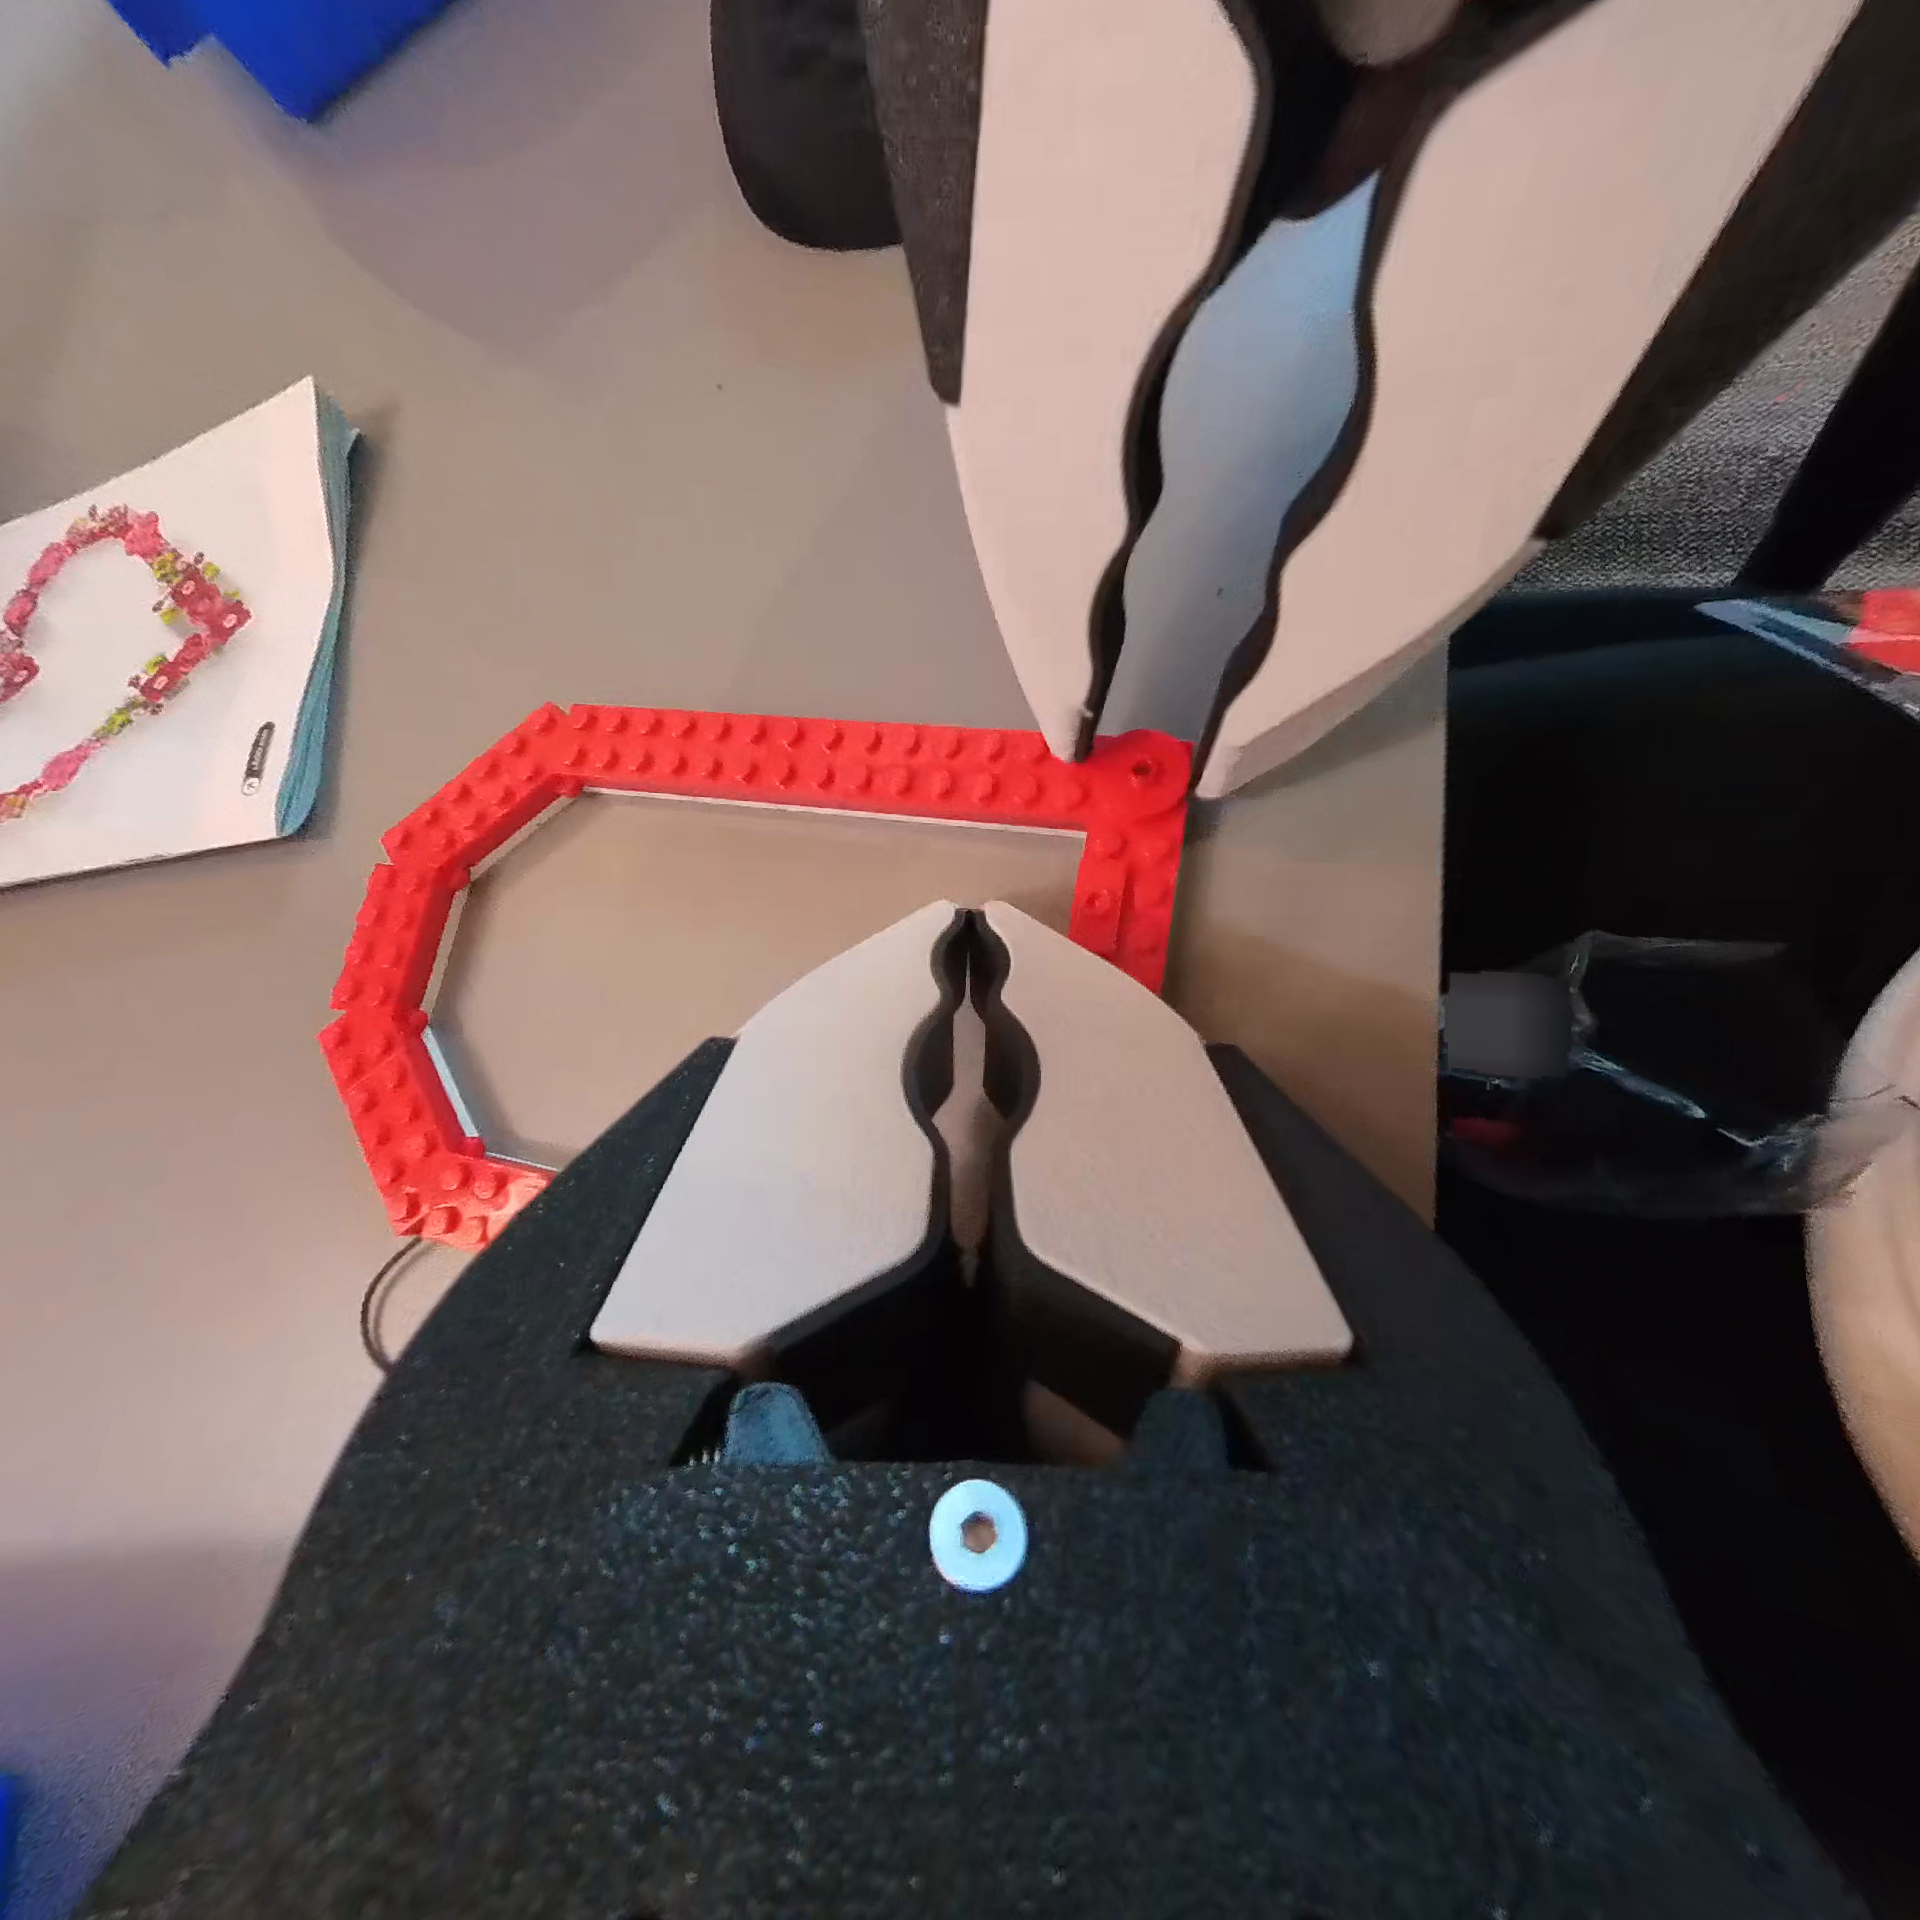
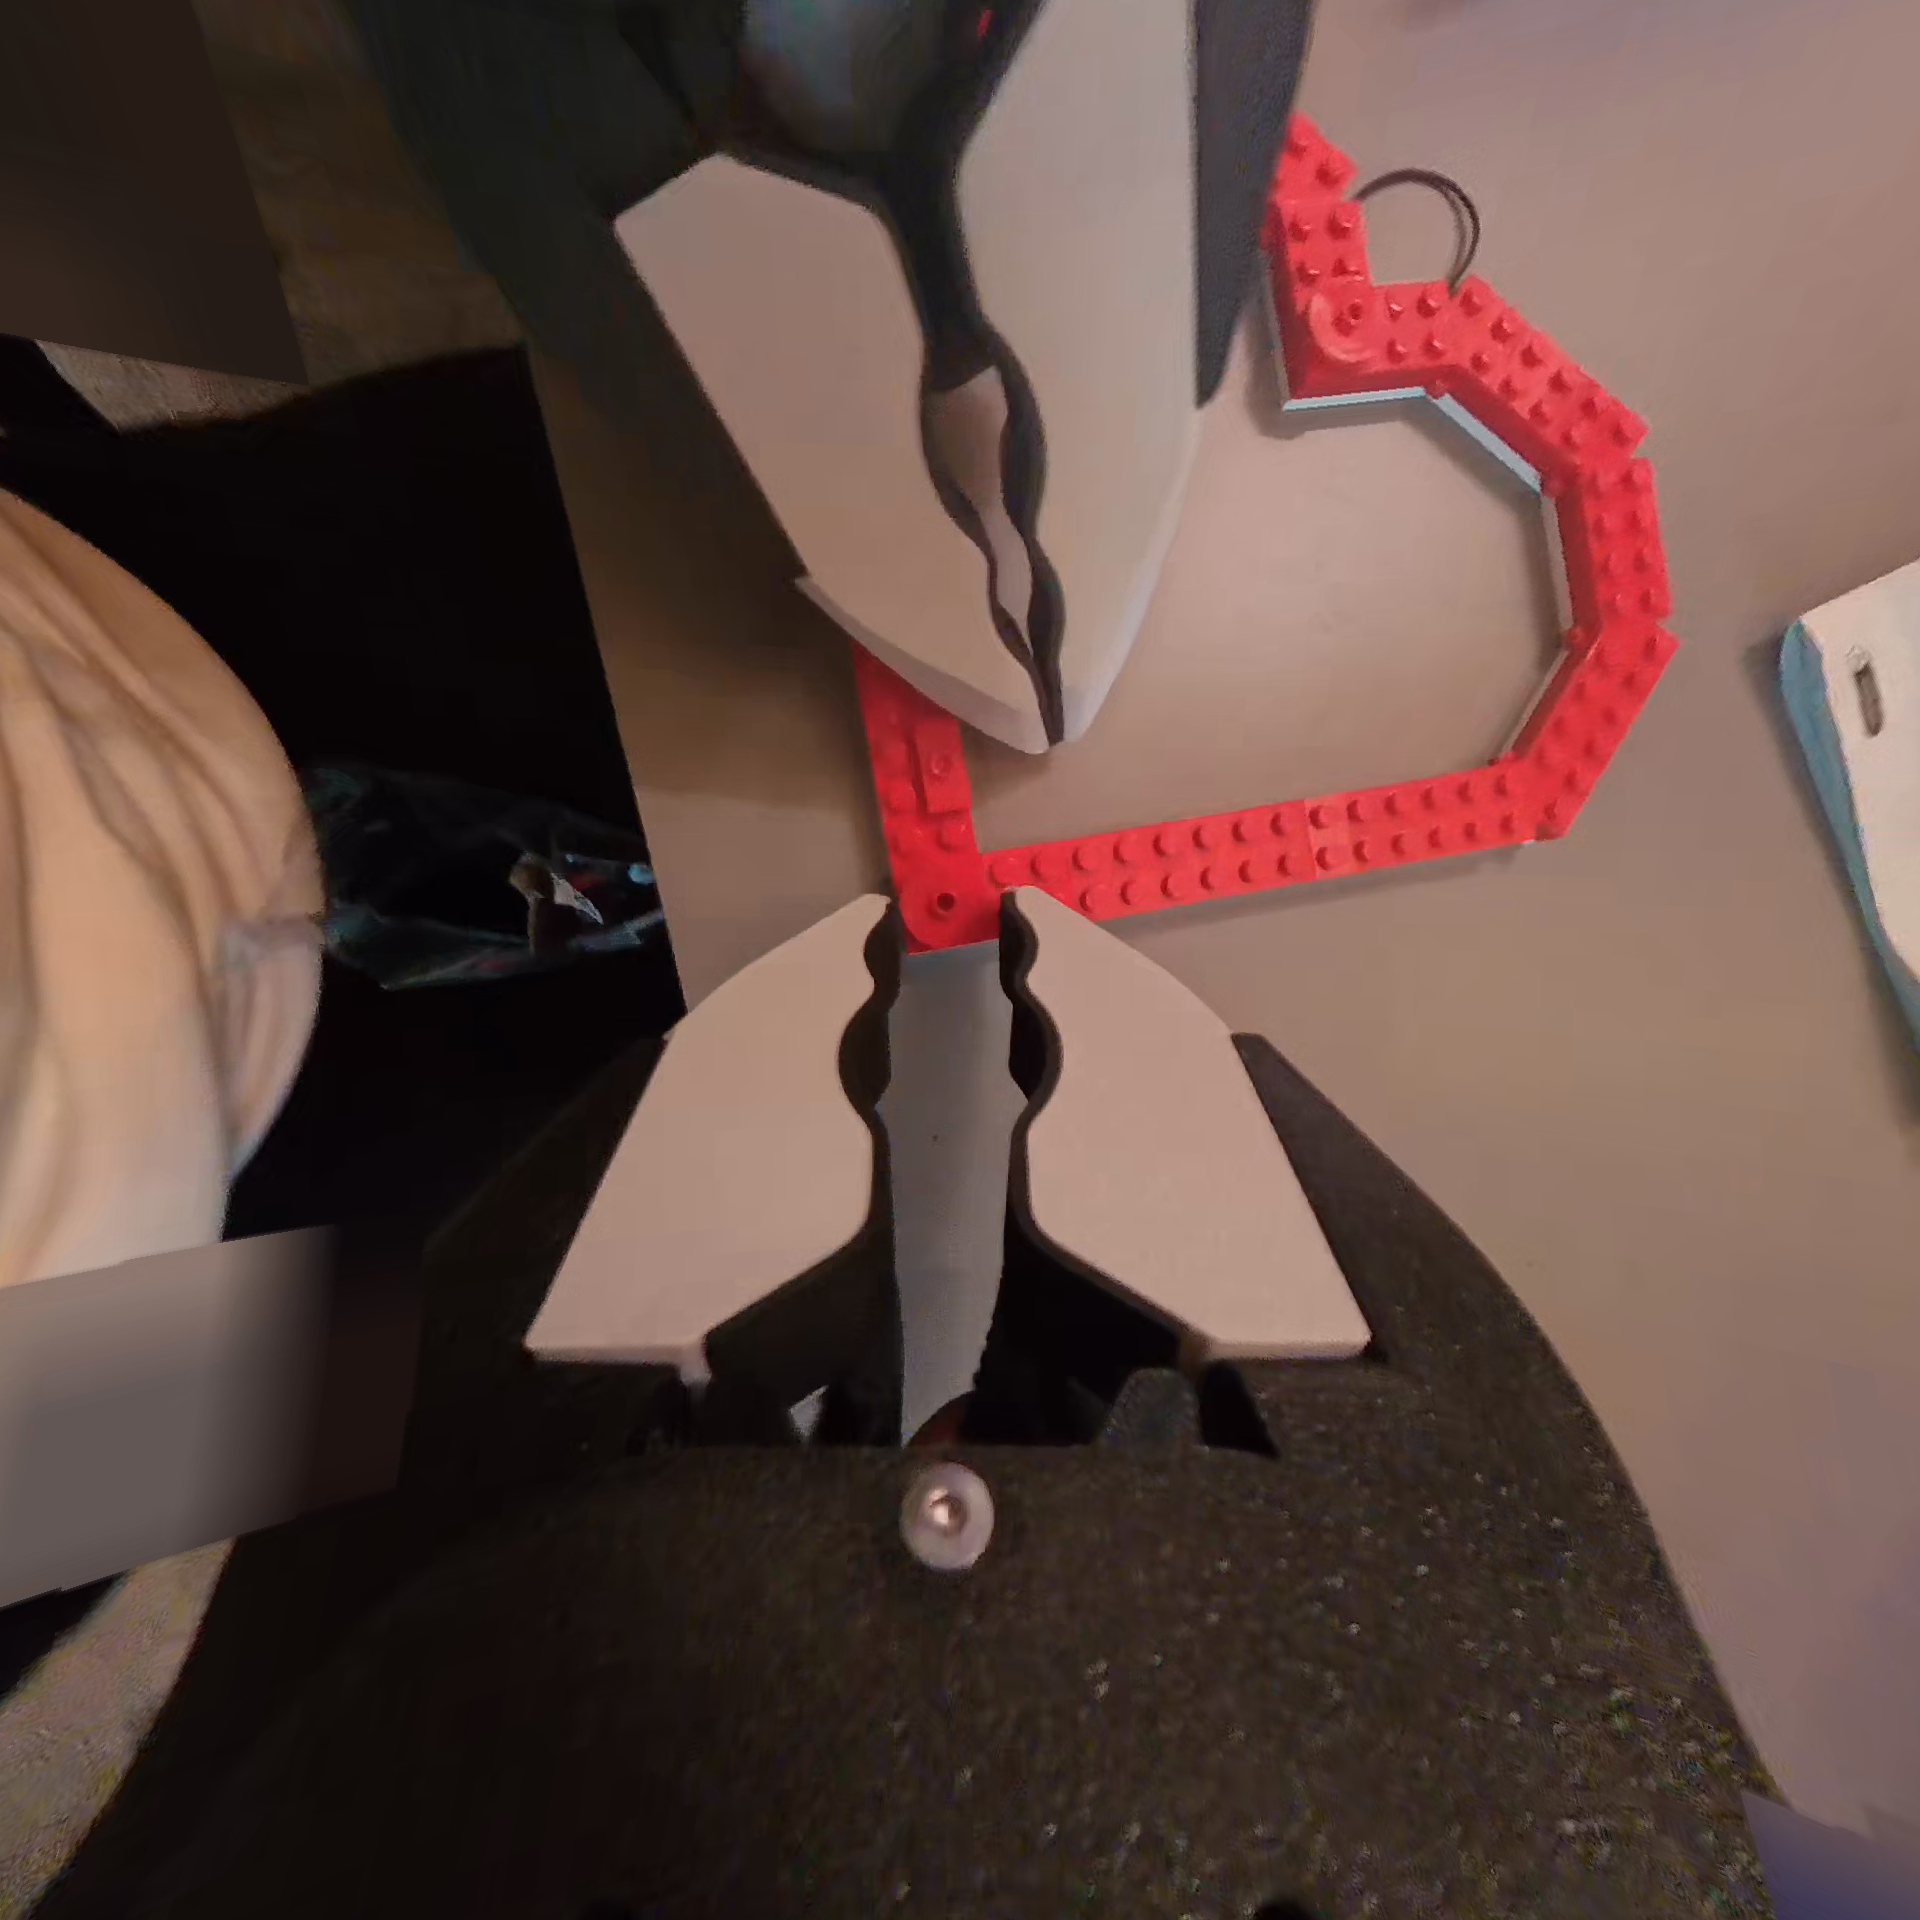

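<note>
A red heart-shaped frame of studded bricks (image 1: 790, 764) lies flat on the beige table (image 1: 675, 499), with its pointed corner near the table's right edge. My right gripper (image 2: 951, 902) has one fingertip on each side of that corner and is closed on it. In the left wrist view it comes down from the top (image 1: 1141, 764). My left gripper (image 1: 966, 914) is shut and empty, its tips just inside the frame beside the short arm. The right wrist view shows it too (image 2: 1049, 732), and the frame (image 2: 1247, 847).
A booklet (image 1: 156, 644) with a picture of a heart lies at the left. A black cord loop (image 2: 1413, 208) hangs from the frame's notch. Past the table edge (image 1: 1439, 935) are dark plastic bags (image 1: 1621, 1091) and a person's pale sleeve (image 2: 125, 883). Less than 4 cm separates the two grippers' tips.
</note>
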Demonstrator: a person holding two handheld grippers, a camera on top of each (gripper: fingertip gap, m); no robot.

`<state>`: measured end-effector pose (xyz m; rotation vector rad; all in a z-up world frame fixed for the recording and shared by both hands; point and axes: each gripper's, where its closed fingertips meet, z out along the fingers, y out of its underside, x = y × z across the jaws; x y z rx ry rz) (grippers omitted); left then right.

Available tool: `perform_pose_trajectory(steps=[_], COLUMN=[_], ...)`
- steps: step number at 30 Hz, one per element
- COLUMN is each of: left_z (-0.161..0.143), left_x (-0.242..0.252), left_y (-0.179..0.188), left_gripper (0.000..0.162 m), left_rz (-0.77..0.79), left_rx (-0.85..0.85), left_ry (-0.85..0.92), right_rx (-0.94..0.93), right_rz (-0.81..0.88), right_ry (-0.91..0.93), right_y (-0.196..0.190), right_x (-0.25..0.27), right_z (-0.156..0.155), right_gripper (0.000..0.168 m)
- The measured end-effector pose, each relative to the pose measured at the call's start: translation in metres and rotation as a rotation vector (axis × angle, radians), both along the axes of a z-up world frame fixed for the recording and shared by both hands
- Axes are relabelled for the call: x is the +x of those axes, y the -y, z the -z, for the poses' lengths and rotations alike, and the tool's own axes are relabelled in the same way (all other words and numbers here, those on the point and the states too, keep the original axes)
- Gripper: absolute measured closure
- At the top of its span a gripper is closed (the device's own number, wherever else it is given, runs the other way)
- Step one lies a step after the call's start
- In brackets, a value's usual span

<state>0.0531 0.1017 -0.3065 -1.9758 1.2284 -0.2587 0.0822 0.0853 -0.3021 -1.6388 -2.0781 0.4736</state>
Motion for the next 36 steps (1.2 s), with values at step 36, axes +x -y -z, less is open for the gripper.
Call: perform_pose_trajectory(steps=[36], left_z=[-0.0008], left_x=[-0.0057], left_y=[-0.0102], left_gripper=[0.162], left_rz=[-0.085], left_rx=[0.11], left_ry=[-0.061], right_rx=[-0.011], right_rz=[0.174], right_ry=[-0.389], right_y=[-0.0078], right_x=[-0.003], right_z=[-0.0059], right_gripper=[0.167])
